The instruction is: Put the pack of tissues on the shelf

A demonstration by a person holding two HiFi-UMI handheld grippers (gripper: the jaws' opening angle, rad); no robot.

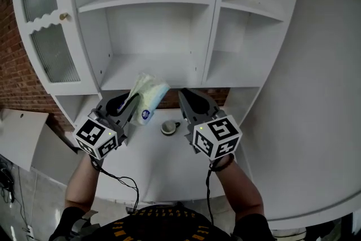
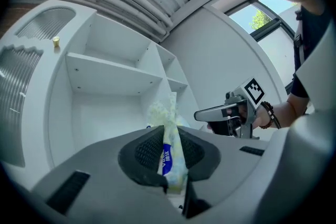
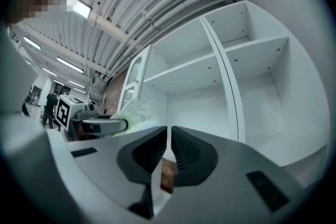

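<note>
White and pale yellow, the pack of tissues (image 1: 148, 96) is clamped between the jaws of the left gripper (image 1: 131, 103). It is held in the air near the lower left shelf (image 1: 149, 71) of the white cabinet. Just to its right, the right gripper (image 1: 186, 99) has its jaws pressed together on nothing. A small cup (image 1: 168, 127) sits on the table (image 1: 163, 169) below.
</note>
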